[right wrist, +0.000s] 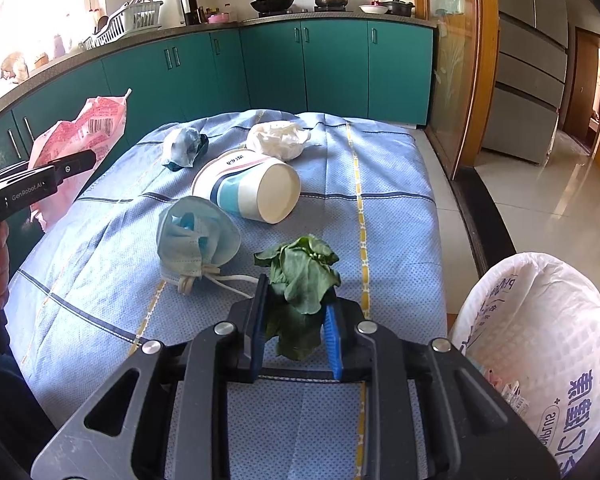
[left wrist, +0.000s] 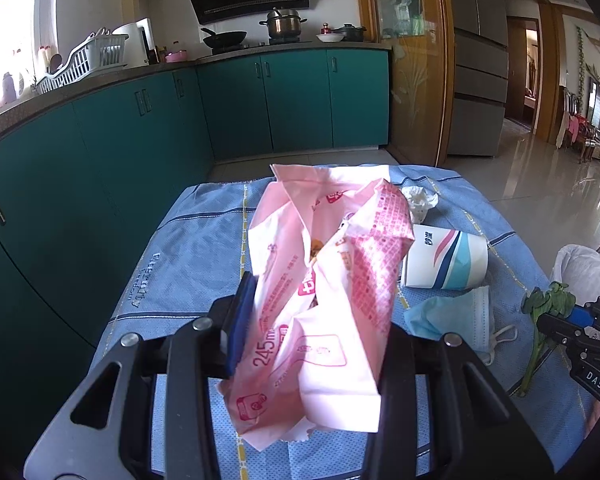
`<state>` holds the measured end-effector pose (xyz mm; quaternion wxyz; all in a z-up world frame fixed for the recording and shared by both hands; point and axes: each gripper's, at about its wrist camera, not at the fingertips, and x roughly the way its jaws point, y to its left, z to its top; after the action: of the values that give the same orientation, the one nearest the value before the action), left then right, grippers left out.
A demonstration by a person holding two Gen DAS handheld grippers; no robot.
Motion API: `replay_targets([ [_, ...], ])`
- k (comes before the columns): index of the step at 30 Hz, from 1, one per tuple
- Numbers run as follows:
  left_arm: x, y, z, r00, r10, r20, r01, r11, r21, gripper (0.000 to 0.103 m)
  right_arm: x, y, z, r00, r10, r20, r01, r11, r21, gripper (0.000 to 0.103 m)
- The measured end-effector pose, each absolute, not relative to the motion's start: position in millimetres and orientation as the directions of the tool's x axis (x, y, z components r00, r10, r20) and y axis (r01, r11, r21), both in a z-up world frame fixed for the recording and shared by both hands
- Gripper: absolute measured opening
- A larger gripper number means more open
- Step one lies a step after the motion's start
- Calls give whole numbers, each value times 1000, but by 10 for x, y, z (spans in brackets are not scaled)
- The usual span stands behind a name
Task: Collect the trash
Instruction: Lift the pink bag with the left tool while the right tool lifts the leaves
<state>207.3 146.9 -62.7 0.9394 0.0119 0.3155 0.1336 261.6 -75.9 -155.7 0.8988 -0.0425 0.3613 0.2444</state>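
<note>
My left gripper is shut on a crumpled pink and white wrapper and holds it above the blue cloth; the wrapper also shows at the left of the right wrist view. My right gripper is shut on a wilted green leaf, which also shows in the left wrist view. A paper cup lies on its side mid-table. A blue face mask lies near it. A crumpled white tissue and a blue-white wad lie farther back.
A bin lined with a white bag stands at the table's right front corner. The table carries a blue checked cloth. Teal kitchen cabinets run behind and to the left. A fridge stands at the right.
</note>
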Motion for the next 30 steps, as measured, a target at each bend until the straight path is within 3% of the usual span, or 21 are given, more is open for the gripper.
replay_targets([
  [11, 2060, 1435, -573, 783, 225, -581, -237, 970, 56, 39, 2626, -816, -1550, 610, 433, -664, -469, 872, 139, 24],
  [21, 2125, 866, -455, 825, 75, -561, -119, 992, -42, 40, 2558, -1024, -1378, 660, 422, -622, -436, 889, 140, 24],
  [30, 2201, 13, -583, 818, -40, -574, 37, 999, -17, 40, 2473, -1562, -1318, 749, 259, -610, -288, 956, 51, 24],
])
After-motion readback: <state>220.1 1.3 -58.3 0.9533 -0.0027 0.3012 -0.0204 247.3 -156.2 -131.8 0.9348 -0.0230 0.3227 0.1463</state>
